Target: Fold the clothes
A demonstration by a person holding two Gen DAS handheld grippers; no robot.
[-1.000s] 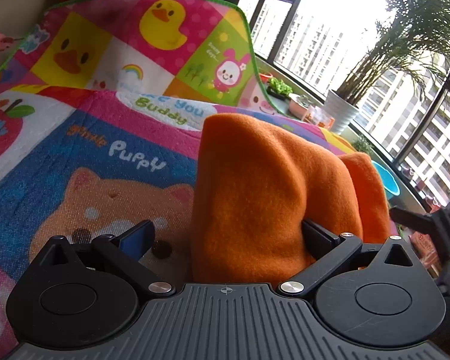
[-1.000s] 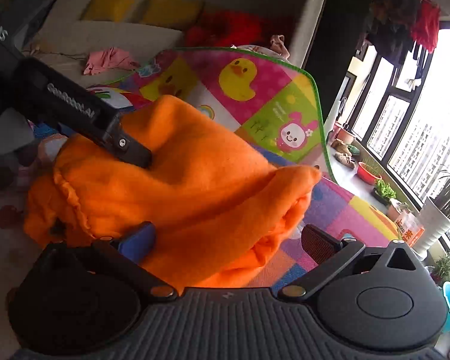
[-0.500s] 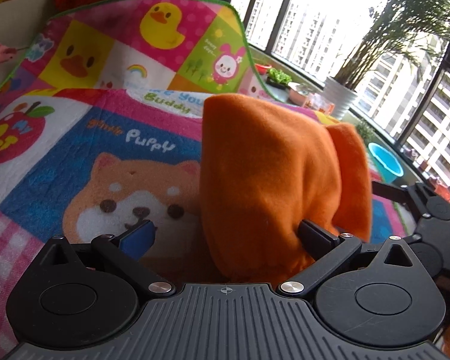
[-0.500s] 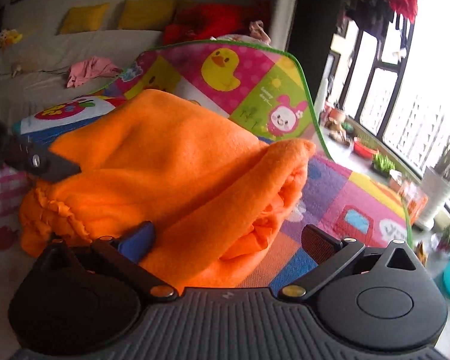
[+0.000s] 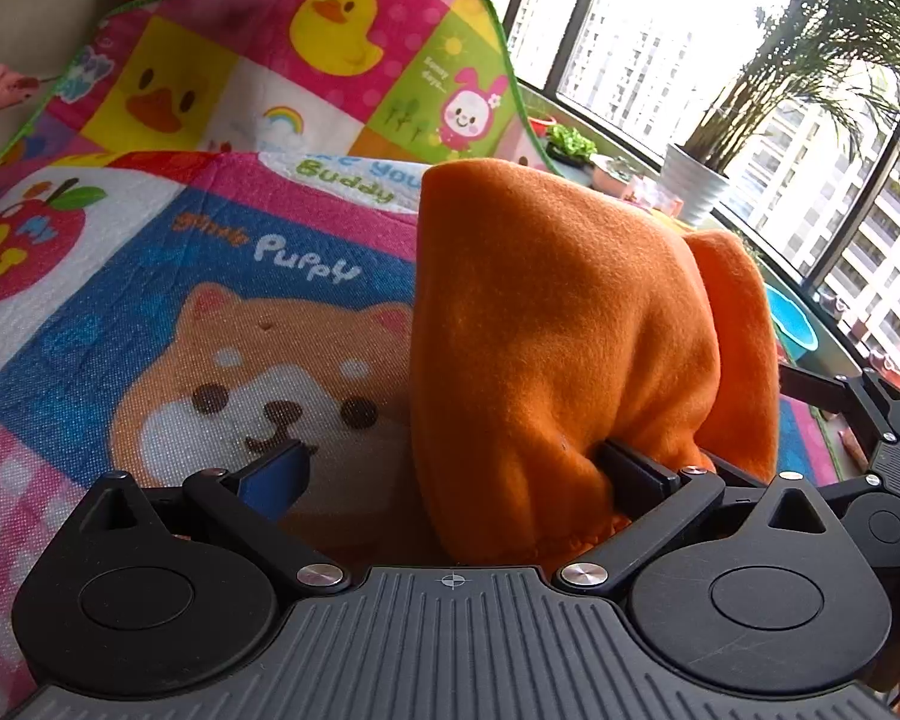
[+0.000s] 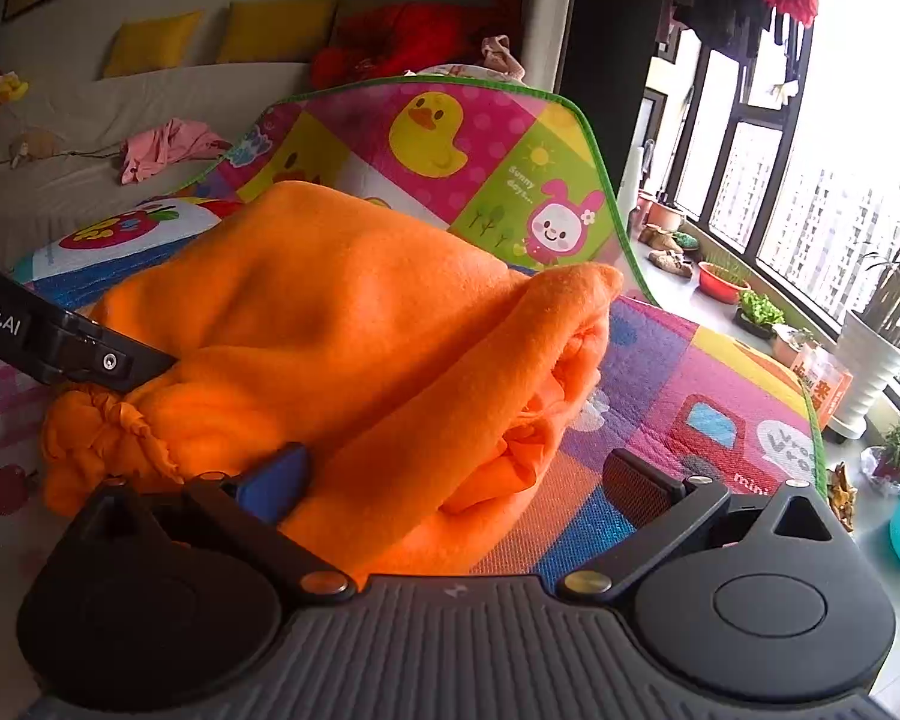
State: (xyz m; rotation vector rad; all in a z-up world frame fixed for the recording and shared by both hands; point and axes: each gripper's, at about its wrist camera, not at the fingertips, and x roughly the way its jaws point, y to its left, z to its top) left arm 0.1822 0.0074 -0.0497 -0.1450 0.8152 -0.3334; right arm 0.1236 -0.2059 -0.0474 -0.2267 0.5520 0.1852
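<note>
On the bright cartoon play mat (image 5: 222,300), the orange fleece garment (image 6: 354,324) lies bundled into a thick folded mass, its gathered, elastic-looking hem at the near left in the right wrist view and its loose layered edges opening toward the right. In the left wrist view the same garment (image 5: 546,324) rises as a tall hump right of the puppy print, filling the right half of the gap between the tongs.

The left tongs (image 5: 450,468) stand wide; the right-hand finger is pressed into the fleece and the blue-padded one sits clear of it over the mat, so nothing is pinched. The right tongs (image 6: 456,474) are also spread wide: the blue pad touches the near edge of the cloth, while the other finger hovers over bare mat. From the right wrist view, one finger of the left tongs (image 6: 114,363) pokes into the garment by the hem.

This looks like the stage between folds: the cloth is doubled over but still puffy, and neither tool has a grip. Whether the layers beneath are aligned is hard to say from here. The next move likely calls for closing each set of tongs on an edge, or pressing the bundle flat. Thick fleece may spring back open.

Beyond the mat lie a sofa (image 6: 90,120) with yellow cushions, and potted plants (image 5: 810,60) along the window.
</note>
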